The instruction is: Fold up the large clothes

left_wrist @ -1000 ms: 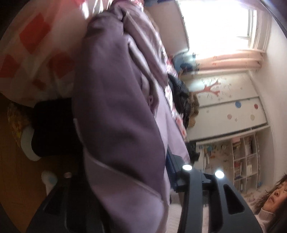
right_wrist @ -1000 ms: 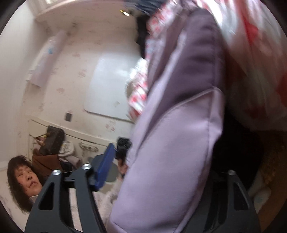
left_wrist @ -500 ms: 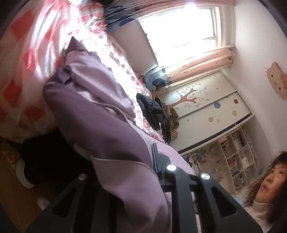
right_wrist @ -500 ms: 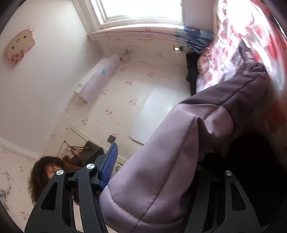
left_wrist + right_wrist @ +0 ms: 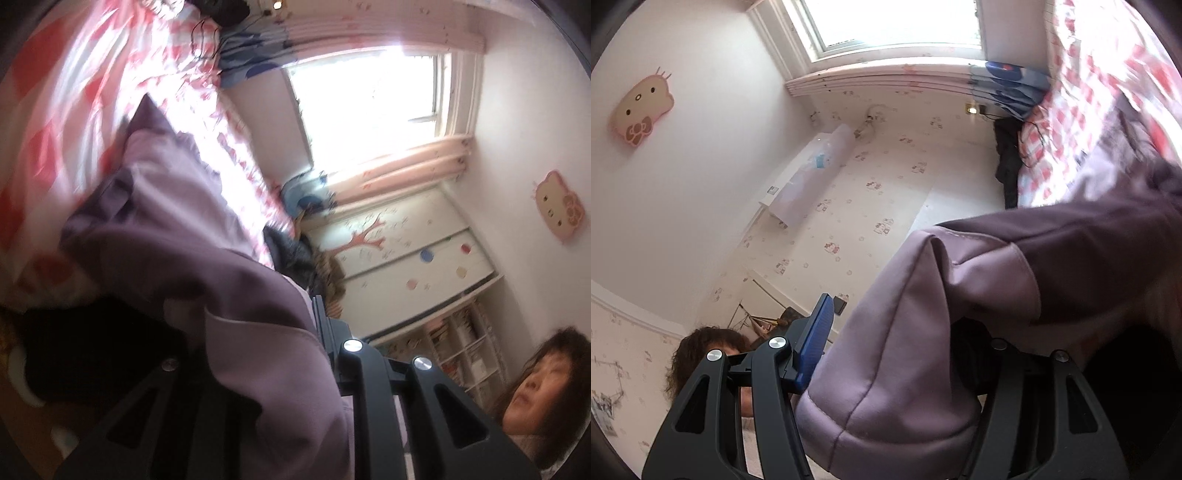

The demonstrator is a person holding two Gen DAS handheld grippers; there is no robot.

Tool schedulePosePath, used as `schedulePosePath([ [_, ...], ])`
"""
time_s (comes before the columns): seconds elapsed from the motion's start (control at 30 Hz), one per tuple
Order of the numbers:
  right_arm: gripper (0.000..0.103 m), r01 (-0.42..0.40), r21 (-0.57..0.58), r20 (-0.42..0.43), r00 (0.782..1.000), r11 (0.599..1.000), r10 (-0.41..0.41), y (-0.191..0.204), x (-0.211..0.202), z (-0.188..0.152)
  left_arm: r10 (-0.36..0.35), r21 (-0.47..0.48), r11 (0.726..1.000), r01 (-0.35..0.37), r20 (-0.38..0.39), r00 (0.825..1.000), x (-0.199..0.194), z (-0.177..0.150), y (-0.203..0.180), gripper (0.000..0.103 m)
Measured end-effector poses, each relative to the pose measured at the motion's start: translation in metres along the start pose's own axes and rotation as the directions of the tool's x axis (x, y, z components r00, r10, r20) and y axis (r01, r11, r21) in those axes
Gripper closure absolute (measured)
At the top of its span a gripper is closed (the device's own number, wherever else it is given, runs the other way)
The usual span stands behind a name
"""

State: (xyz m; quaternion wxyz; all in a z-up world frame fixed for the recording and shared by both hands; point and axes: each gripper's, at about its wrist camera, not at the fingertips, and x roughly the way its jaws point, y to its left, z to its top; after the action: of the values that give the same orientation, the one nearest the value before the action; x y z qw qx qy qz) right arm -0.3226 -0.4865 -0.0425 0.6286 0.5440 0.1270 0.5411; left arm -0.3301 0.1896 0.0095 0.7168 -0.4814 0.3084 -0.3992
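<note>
Lifted, purple garment [image 5: 923, 332] apparently between both grippers' fingers [image 5: 816, 332].

The garment [image 5: 207, 258] is two-tone: pale lilac panels and darker plum-purple panels, with a thin light seam between them. Under it, the bed cover [image 5: 74, 110] is white with red-pink squares and checks. Beside the bed cover's far end lies a dark, near-black bundle of clothing [image 5: 291, 254]. Both grippers' frames are black; the right gripper [image 5: 897, 354] has a blue pad on its one visible finger [image 5: 816, 339]. Above the bed cover hangs a pale pink curtain [image 5: 402, 166]. The wardrobe [image 5: 406, 251] next to it is cream with a red tree and coloured dots. The wall plaque [image 5: 641, 107] is pink-beige with a bow.
</note>
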Motion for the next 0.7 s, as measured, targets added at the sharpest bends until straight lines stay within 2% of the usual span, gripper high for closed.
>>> schedulePosePath([
  [0.2, 0.045, -0.015, -0.029, -0.002, 1.000, 0.999, 0.015, -0.002, 0.032, 0.049, -0.031, 0.002, 1.000, 0.031, 0.062, 0.998, 0.018, 0.046, 0.000, 0.086],
  [0.4, 0.043, 0.019, -0.036, 0.005, 1.000, 0.999, -0.019, -0.012, 0.072, 0.114, -0.013, -0.001, 1.000, 0.013, 0.093, 0.996, 0.045, 0.104, 0.001, 0.086],
  [0.47, 0.043, 0.044, -0.033, 0.015, 0.999, 0.998, -0.044, -0.021, 0.086, 0.136, -0.002, -0.008, 1.000, 0.003, 0.107, 0.994, 0.059, 0.130, 0.004, 0.086],
  [0.6, 0.043, 0.125, 0.007, 0.050, 0.991, 0.992, -0.125, -0.063, 0.113, 0.185, 0.034, -0.031, 0.999, -0.030, 0.148, 0.988, 0.092, 0.179, 0.024, 0.086],
  [0.7, 0.043, 0.231, 0.055, 0.074, 0.969, 0.972, -0.234, -0.112, 0.128, 0.216, 0.101, -0.120, 0.990, -0.080, 0.182, 0.978, 0.122, 0.211, 0.064, 0.085],
])
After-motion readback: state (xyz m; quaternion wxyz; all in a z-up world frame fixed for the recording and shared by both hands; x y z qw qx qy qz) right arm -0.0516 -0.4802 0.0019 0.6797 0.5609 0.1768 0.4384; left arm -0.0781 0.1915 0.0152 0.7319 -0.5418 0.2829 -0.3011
